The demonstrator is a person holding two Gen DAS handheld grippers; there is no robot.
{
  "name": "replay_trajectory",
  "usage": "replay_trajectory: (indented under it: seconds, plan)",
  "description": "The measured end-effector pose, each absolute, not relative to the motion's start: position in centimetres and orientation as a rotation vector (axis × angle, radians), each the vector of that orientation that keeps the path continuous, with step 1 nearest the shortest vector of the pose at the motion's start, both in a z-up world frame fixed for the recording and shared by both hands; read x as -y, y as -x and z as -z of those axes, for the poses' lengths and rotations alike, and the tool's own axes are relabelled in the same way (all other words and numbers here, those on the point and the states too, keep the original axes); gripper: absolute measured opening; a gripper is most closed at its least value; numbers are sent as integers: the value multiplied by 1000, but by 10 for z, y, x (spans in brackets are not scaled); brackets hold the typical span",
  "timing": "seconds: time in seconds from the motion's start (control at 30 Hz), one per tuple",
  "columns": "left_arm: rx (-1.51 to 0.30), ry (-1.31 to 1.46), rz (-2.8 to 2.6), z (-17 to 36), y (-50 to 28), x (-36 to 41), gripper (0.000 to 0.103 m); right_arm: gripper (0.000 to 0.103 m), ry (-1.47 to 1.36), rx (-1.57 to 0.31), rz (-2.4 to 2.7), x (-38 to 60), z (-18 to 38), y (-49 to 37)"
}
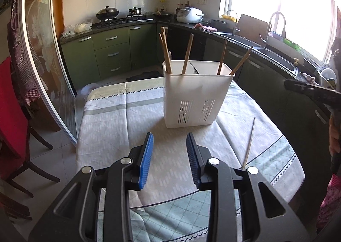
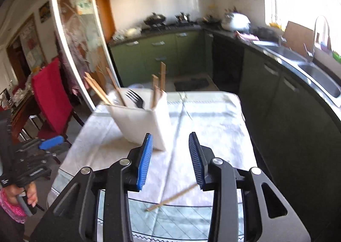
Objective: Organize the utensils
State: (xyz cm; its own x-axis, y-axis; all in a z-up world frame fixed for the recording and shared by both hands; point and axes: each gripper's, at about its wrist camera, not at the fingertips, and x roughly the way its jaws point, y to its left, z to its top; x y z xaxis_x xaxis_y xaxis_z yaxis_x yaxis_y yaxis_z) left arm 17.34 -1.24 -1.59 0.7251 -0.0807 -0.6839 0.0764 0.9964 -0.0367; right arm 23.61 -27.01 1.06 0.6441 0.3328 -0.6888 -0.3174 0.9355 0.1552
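A white plastic utensil holder (image 1: 196, 95) stands on the cloth-covered table (image 1: 119, 127) and holds several wooden chopsticks (image 1: 187, 53). In the right wrist view the holder (image 2: 142, 122) also shows a black fork (image 2: 135, 98). One loose chopstick (image 1: 249, 146) lies on the cloth to the right of my left gripper; it also shows in the right wrist view (image 2: 172, 198), below my right gripper. My left gripper (image 1: 169, 144) is open and empty, short of the holder. My right gripper (image 2: 170, 144) is open and empty above the table.
A red chair (image 1: 10, 118) stands left of the table. Green kitchen cabinets (image 1: 110, 54) and a counter with a sink (image 1: 275, 54) run behind and to the right. The other gripper shows at the right edge (image 1: 309, 90) and at the left edge (image 2: 32, 156).
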Motion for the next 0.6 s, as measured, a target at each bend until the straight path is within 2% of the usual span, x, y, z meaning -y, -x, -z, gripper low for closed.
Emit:
replay_trajectory:
  seconds: [0.13, 0.27, 0.6]
  plan:
    - [-746, -21, 131, 15, -169, 30, 31, 35, -16, -1013, -226, 294, 64, -284]
    - [-726, -53, 152, 13, -162, 36, 31, 35, -46, -1160, -147, 302, 121, -316]
    - [-734, -26, 181, 19, -156, 14, 31, 35, 29, -1276, -28, 280, 157, -337]
